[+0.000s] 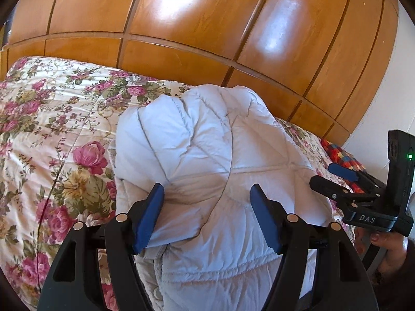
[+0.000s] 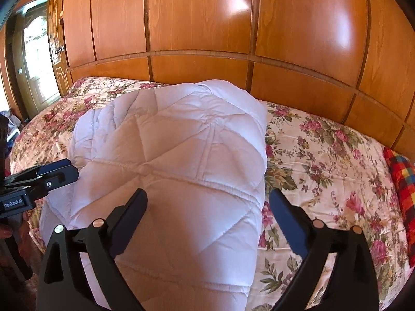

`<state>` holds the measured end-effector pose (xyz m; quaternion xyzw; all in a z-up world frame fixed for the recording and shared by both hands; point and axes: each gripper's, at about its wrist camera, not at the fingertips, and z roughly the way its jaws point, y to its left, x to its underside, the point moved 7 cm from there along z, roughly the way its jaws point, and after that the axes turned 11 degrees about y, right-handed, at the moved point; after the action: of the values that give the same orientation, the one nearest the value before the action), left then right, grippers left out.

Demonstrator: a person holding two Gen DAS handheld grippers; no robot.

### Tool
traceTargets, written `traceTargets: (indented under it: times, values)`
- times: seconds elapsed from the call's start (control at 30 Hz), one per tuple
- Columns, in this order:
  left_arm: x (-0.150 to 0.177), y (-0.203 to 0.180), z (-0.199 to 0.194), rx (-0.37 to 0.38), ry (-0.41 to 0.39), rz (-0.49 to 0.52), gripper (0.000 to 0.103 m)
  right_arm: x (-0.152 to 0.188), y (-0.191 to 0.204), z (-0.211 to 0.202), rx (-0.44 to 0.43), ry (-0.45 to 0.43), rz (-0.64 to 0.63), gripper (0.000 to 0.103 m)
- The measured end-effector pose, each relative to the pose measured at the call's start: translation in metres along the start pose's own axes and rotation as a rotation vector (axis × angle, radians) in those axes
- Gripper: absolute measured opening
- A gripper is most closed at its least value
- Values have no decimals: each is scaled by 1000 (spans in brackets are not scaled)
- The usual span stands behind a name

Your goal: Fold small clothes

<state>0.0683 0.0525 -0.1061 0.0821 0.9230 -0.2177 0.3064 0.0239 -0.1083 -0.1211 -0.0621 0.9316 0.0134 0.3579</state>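
Note:
A white quilted padded garment (image 1: 207,142) lies bunched and folded on a floral bedspread (image 1: 52,129). My left gripper (image 1: 207,191) hovers over its near part with the blue pads (image 1: 151,215) well apart and nothing pinched between them. In the right wrist view the same garment (image 2: 176,150) fills the centre. My right gripper (image 2: 207,194) stands wide open over the garment's right edge, one finger above the white fabric and the other above the bedspread (image 2: 324,155). Each gripper shows in the other's view: the right gripper (image 1: 324,175) at the right edge, the left gripper (image 2: 71,171) at the left edge.
Glossy wooden wardrobe panels (image 2: 207,26) rise right behind the bed. A red checkered cushion (image 2: 402,186) lies at the bed's far right. A doorway (image 2: 36,59) opens at the left. A hand (image 1: 389,243) holds the right gripper's handle.

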Motion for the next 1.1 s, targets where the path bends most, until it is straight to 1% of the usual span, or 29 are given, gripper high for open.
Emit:
traceTargets:
  times: [0.13,0.17,0.23,0.27,0.37,0.47,0.57,0.7,0.77,0.8,0.83,0.9,0.93,0.97,1.0,1.03,1.07,1.1]
  values:
    - [2,6,-3,26,23,-30,69,7,-9,-3,-79,27,67,99]
    - [3,7,-4,44,26,-45,74,8,-12,-3,-90,32,82,100]
    - [4,10,-6,82,31,-69,80,13,-18,-3,-117,53,120,100]
    - [5,10,-8,91,33,-77,80,16,-23,-1,-134,73,147,100]
    - [8,14,-13,91,27,-87,80,24,-32,3,-182,117,203,101]
    - [11,21,-16,102,31,-115,81,39,-39,9,-270,171,272,101]
    - [20,35,-17,97,38,-169,86,56,-50,18,-358,223,366,101]
    - [35,47,-1,189,109,-255,86,67,-52,27,-458,253,436,101]
    - [43,53,10,272,137,-321,86,70,-52,33,-525,263,470,101]
    - [45,54,14,303,153,-345,86,72,-52,38,-573,274,502,101]
    - [49,53,20,364,177,-382,86,73,-51,42,-614,285,527,101]
    - [55,48,29,424,206,-406,86,76,-47,50,-684,314,574,100]
    - [57,45,30,425,205,-397,86,75,-43,51,-721,317,575,88]
    - [57,40,30,426,204,-377,86,73,-41,49,-731,313,563,79]
    - [58,34,30,433,211,-360,86,70,-43,46,-720,309,551,74]
    - [59,30,30,435,220,-351,86,65,-46,40,-722,295,544,64]
    - [59,26,31,442,227,-343,85,62,-51,35,-730,275,544,56]
    - [60,22,31,454,232,-336,84,59,-57,30,-733,255,545,54]
